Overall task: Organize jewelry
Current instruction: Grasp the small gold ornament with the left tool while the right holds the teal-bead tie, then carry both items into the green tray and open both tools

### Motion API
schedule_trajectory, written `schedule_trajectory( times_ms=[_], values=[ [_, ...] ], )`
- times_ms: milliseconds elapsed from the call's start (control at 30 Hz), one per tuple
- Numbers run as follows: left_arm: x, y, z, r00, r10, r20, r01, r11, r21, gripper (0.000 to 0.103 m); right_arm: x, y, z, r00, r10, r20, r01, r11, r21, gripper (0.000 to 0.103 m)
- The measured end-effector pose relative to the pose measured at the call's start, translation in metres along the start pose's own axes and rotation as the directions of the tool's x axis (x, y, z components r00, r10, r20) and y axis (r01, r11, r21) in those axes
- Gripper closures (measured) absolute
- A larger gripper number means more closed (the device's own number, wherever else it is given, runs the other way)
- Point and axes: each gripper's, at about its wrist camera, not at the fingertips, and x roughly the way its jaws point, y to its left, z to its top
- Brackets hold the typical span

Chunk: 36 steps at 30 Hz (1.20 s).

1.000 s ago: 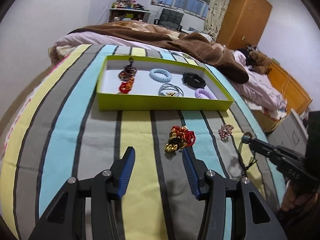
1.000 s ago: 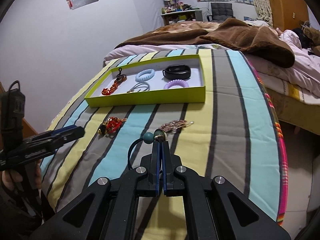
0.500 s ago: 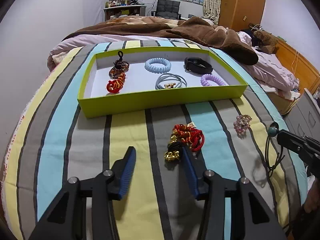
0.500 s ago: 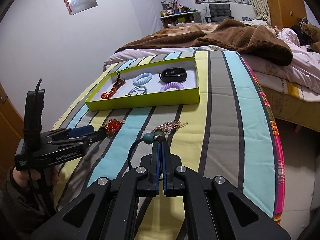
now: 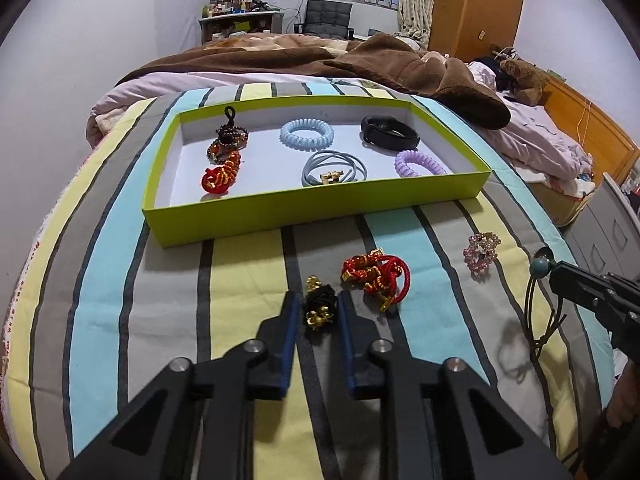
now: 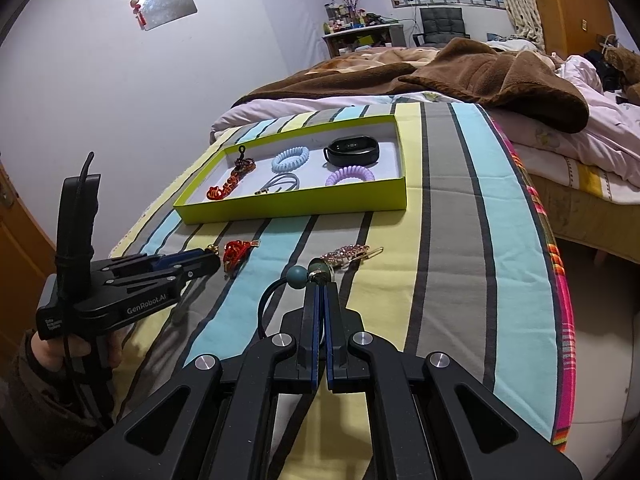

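Left gripper straddles black-gold charm; right view hides it.

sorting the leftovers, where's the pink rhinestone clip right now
In the left wrist view the pink rhinestone clip lies on the striped bedspread outside the green tray, between the red cord bracelet and the right gripper.

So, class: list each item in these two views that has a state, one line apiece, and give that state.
Left tongs: open, fingers either side of the black-and-gold hair tie, on the bedspread.
Right tongs: shut on the beaded hair tie, its cord hanging.
Red-and-gold bracelet: on the bedspread, outside the tray.
Pink crystal hair clip: on the bedspread, outside the tray.
Green tray: open-topped, holding six pieces.
Black fitness band: in the tray, on its edge.
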Motion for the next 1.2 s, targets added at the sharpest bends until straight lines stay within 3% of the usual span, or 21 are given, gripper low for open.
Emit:
schedule_trajectory(
  times_ms=[667, 1200],
  values=[
    [-0.031, 0.018, 0.011, 0.996, -0.029, 0.083, 0.033, 0.998, -0.047, 0.088, -0.004, 0.012, 0.017, 0.999, 0.008, 0.035, -0.008, 1.0, -0.014, 0.101],
    [-0.036, 0.03, 0.043, 0.992, -0.016, 0.127, 0.022, 0.999, -0.047, 0.088, 0.015, 0.021, 0.075, 0.997, -0.016, 0.073, 0.021, 0.998, -0.065, 0.101]
  ],
)
